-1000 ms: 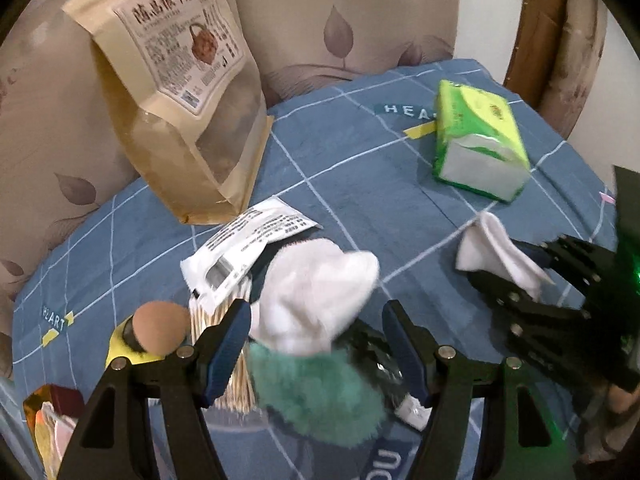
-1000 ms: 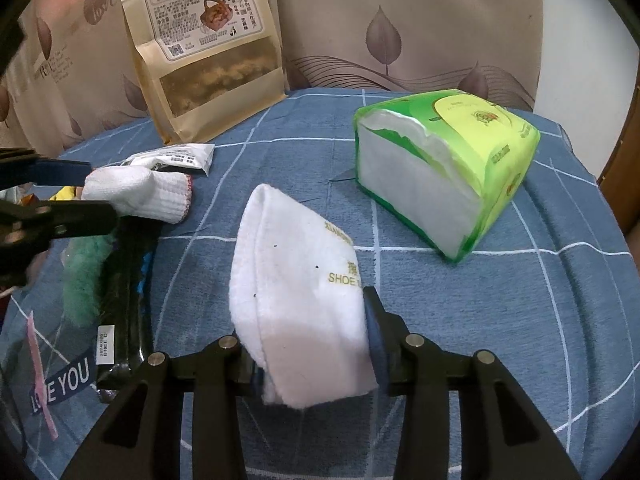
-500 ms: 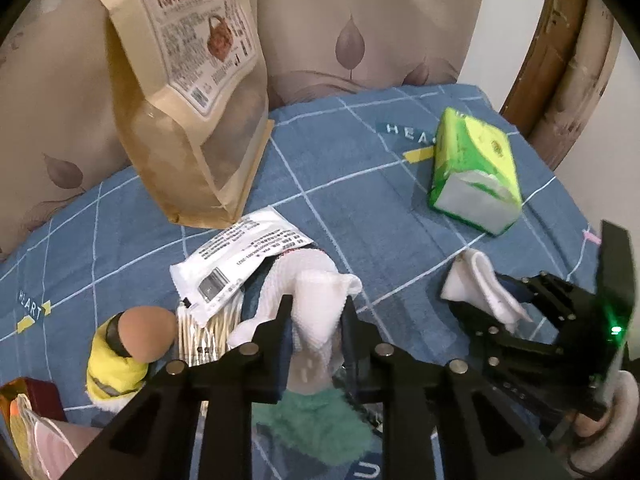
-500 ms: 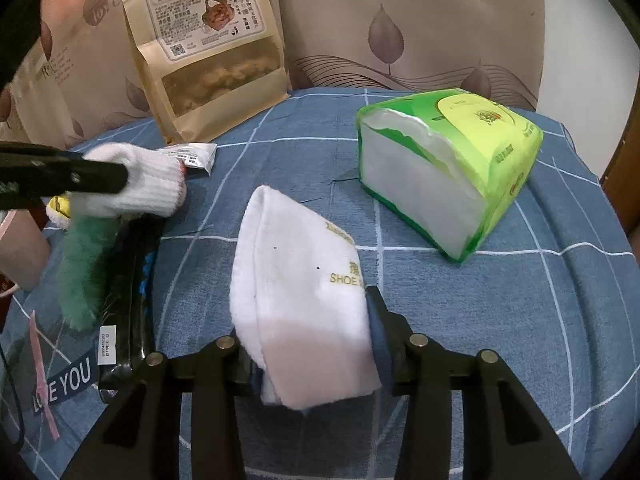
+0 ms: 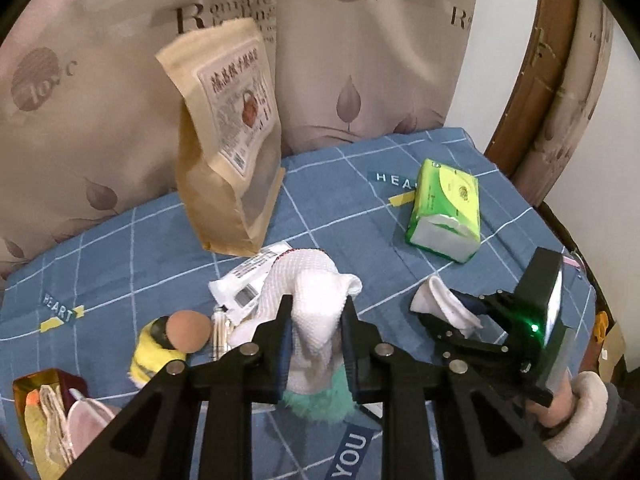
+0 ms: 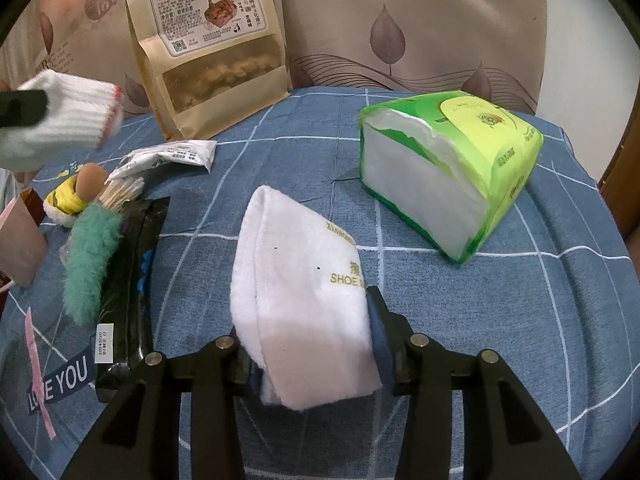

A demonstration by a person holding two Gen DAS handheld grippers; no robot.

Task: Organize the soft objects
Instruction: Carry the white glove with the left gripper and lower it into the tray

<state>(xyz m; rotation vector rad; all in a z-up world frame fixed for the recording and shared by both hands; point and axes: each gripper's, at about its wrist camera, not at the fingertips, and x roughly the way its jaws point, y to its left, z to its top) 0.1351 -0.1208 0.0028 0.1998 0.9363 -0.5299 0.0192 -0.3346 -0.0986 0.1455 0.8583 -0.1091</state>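
Left hand-held gripper (image 5: 316, 320) clamping white glove (image 5: 316, 288), right hand-held gripper (image 6: 308, 332) pinching white cloth (image 6: 296, 280), tissue pack (image 6: 452, 168) near.

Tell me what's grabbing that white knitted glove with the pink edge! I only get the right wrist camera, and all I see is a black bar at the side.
Observer: That is the left gripper. Its jaws have just been closing and now pinch the white knitted glove across its middle.
Operator: Who holds my gripper?
Observer: A hand in a cream fleecy cuff holds the right gripper, which clamps the white terry shoe cloth. A green light glows on its body.
Operator: What's beyond my left edge?
Observer: A shiny red and gold box with pale cloths tucked inside.
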